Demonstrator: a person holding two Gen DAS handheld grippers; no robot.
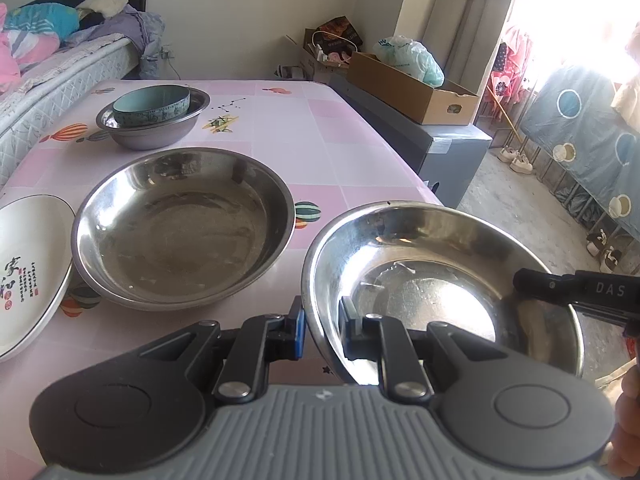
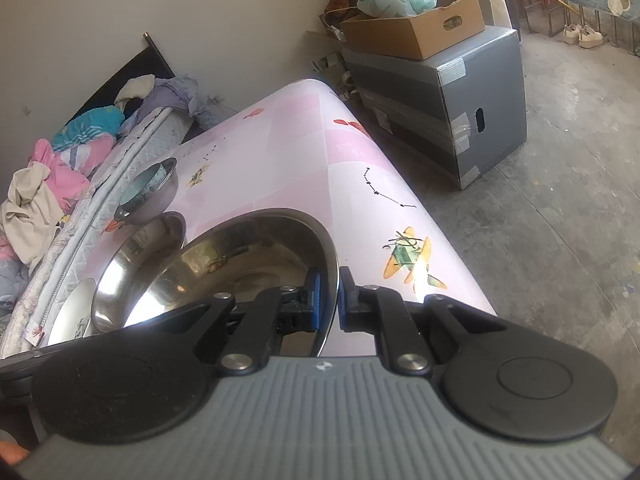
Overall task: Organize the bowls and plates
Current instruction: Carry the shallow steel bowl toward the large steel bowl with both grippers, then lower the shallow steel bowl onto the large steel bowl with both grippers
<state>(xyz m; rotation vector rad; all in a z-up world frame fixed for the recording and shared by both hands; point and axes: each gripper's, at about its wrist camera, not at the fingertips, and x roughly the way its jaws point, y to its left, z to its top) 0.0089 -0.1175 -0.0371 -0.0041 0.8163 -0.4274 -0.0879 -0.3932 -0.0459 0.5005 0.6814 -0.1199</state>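
Both the left gripper and right gripper have fingers clamped on the shiny round steel bowl, ready for nesting into the wider steel basin on the counter

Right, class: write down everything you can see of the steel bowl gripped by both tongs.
The steel bowl is round, shiny metal with a thin rolled rim and a flat, reflective bottom, and empty. It sits tilted at the near right corner of the pink table. The left tongs pinch its near rim, one finger inside, one outside; the right tongs clamp the opposite rim likewise. A larger steel basin lies to its left, apart.
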